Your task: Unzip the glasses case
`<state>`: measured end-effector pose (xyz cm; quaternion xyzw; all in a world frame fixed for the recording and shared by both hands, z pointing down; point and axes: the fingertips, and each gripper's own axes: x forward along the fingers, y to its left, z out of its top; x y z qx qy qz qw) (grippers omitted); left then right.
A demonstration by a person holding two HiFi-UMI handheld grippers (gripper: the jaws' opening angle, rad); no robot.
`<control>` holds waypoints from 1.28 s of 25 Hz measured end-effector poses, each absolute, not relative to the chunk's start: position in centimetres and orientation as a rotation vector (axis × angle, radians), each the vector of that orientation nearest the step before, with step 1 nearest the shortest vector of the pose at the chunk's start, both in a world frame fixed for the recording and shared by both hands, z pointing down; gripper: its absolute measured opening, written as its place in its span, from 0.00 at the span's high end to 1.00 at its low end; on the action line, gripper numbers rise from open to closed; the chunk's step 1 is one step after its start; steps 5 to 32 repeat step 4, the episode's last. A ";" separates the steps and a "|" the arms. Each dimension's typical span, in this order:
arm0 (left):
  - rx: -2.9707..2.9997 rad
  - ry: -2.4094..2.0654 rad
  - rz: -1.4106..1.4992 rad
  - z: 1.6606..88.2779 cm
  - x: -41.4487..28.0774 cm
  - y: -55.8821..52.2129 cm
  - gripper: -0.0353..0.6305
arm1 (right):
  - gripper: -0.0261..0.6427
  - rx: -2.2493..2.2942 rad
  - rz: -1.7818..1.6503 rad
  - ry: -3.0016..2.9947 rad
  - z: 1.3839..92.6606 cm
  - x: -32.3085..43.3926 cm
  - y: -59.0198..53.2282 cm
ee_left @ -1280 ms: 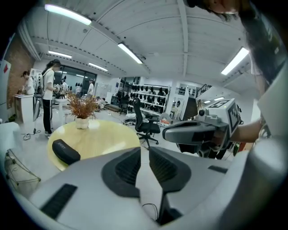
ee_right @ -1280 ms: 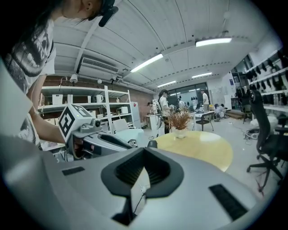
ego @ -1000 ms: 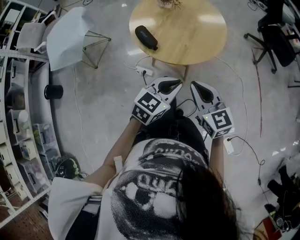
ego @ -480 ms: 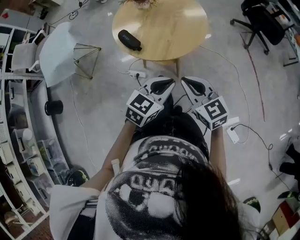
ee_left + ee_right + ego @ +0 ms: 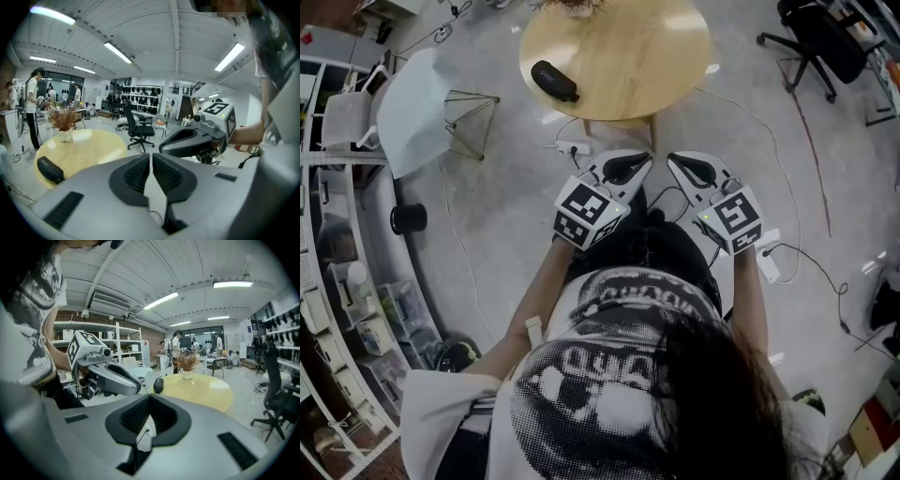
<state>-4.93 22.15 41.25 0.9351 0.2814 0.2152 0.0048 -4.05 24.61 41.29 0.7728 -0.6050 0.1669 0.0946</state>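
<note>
Listing from the head view: glasses case (image 5: 554,81), black and oblong, lies near the left edge of the round wooden table (image 5: 637,52) at top centre of the frame.

Left gripper (image 5: 623,169): mid-frame, below the table and over the floor, tips toward the table. Its jaws are all but together with only a thin slit between them, and nothing is held.

Right gripper (image 5: 695,172): just beside the left one, on its right. Its jaws are fully closed and empty.

Both grippers are well apart from the case.

Other items: a white chair (image 5: 412,98) at upper left, a black office chair (image 5: 816,37) at upper right, and a power strip (image 5: 574,147) on the floor under the table's near edge.
</note>
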 end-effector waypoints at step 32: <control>2.932 0.882 0.669 41.0 -4.9 21.5 0.91 | 0.96 2.247 0.502 -1.801 41.4 -4.2 24.3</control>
